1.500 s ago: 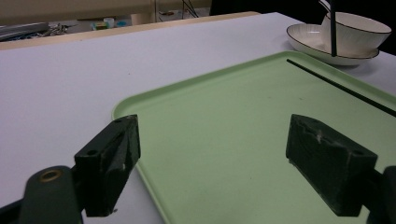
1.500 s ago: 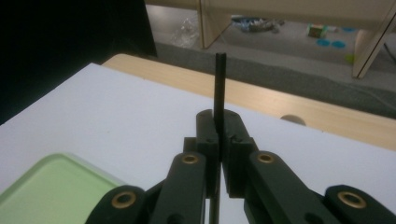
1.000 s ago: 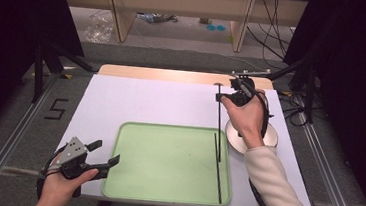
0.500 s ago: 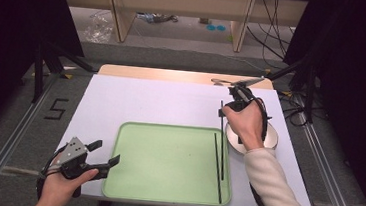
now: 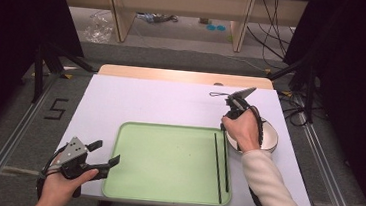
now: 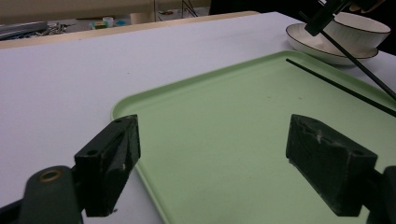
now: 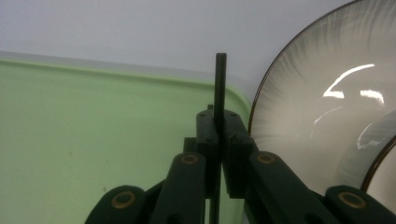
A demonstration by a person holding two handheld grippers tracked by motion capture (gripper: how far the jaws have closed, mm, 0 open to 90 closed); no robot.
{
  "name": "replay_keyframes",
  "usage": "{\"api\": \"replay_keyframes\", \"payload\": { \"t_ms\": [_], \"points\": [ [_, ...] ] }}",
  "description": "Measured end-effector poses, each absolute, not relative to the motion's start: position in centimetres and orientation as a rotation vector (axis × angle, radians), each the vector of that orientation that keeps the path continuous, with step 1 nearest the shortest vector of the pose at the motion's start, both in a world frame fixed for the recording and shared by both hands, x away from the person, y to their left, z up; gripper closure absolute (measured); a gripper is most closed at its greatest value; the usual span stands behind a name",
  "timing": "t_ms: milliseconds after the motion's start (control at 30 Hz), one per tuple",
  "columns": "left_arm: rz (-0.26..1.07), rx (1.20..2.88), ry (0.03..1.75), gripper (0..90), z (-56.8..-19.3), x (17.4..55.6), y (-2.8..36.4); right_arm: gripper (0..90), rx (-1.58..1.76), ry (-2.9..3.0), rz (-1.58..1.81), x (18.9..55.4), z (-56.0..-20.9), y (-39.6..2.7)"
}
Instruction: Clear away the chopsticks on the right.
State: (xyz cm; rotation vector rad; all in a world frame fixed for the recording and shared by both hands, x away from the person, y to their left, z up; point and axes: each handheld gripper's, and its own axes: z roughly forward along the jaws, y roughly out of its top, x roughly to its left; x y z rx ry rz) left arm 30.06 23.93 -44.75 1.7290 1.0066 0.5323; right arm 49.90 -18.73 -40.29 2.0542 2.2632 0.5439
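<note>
Here one chopstick (image 5: 217,167) already lies on the tray (image 5: 165,164), inside its right edge. My right gripper (image 7: 219,128) is clenched on the second chopstick (image 7: 219,84), whose end stands just past the jaws, over the tray corner beside the plate (image 7: 308,112). Setting it down remains, I judge. My left gripper (image 6: 229,163) is released, with bare tray between its jaws.

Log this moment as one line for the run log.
right tool: shut on chopstick over tray | left tool: open | second chopstick: on tray
</note>
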Motion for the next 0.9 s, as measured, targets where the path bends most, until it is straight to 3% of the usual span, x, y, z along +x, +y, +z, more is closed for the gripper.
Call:
{"api": "replay_keyframes", "payload": {
  "t_ms": [900],
  "points": [
    [0.534,1.732,1.010,17.7,-44.8,30.1,24.0,86.6,2.155,2.299,0.268,49.7,-43.5,-17.3]
  ]
}}
